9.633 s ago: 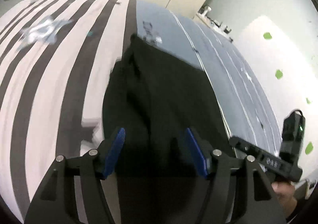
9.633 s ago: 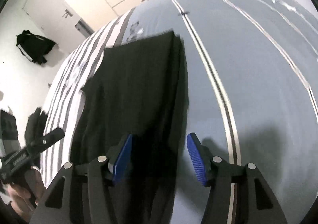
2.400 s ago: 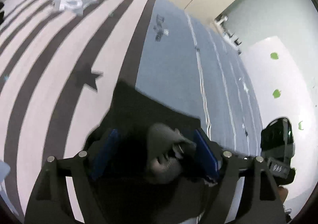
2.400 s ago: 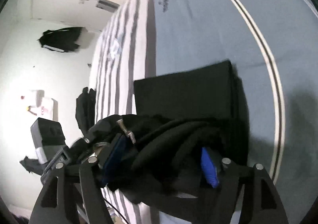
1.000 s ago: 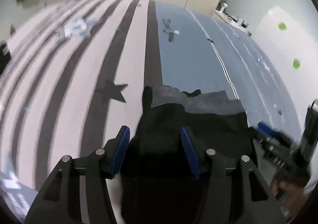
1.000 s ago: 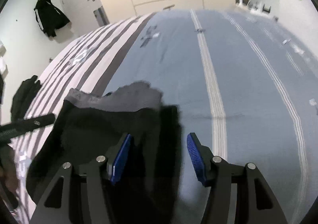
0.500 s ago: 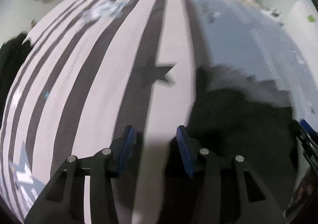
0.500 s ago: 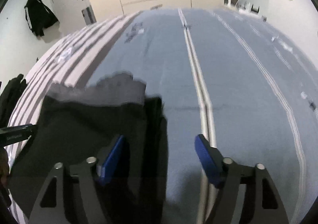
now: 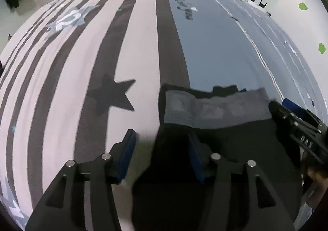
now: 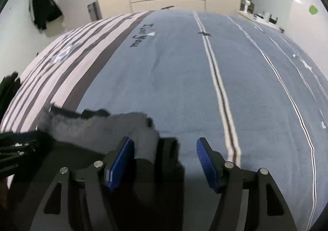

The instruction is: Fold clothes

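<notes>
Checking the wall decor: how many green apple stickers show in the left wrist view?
2: one sticker high on the right wall, another sticker lower down. More may be hidden.

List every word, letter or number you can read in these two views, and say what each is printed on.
"I love you" (middle word blurred, likely) with a small heart: dark script on the blue bedsheet.
"DAS" (partly readable): pale letters on the right gripper body, seen from the left wrist.
Nothing readable on the black garment.
</notes>
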`<state>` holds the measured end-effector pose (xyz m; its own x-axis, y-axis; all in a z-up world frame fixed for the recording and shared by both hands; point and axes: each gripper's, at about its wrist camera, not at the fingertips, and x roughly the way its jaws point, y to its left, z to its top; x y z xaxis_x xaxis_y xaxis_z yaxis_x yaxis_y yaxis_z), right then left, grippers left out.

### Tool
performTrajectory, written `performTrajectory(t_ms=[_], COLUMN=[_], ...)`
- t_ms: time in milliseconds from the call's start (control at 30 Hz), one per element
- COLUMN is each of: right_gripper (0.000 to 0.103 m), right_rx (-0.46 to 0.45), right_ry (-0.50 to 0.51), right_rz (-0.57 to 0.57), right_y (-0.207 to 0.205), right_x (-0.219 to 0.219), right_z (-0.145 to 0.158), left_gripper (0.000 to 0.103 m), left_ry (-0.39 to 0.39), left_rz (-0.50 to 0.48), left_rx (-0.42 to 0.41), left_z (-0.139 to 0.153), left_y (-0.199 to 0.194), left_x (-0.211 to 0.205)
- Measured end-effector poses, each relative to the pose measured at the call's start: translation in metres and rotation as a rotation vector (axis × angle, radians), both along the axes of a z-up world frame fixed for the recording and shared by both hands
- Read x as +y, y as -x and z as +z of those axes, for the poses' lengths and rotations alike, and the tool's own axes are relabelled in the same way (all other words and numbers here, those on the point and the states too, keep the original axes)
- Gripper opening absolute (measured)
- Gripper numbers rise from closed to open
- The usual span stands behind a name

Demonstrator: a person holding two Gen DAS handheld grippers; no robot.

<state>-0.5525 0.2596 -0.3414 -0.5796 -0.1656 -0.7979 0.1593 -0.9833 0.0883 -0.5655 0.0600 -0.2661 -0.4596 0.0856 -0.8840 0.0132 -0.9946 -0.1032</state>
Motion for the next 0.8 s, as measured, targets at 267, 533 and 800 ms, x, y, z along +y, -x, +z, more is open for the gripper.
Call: performTrajectory(t_ms=[267,533,800], right_gripper=[0.061,0.067,0.074], right_rx=[-0.096,-0.201,-0.296], right_ry=[0.192,0.339,0.355], right_rz=[-0.117,0.021,0.086], right_y=[0.002,-0.038,-0.045], right_x=[0.063,0.072,0.052], right_z=[0.012,0.025,-0.011], left_gripper=[0.061,0.069,0.087], left_ry=[-0.201,-0.281,-0.293], left_rz=[0.145,0.040,0.044], left_rx=[0.006,-0.098,-0.164], left_z=[0.029,0.024,-0.013], left_y=[-0.017,-0.035,-0.043], left_x=[-0.047,-0.037,-0.026])
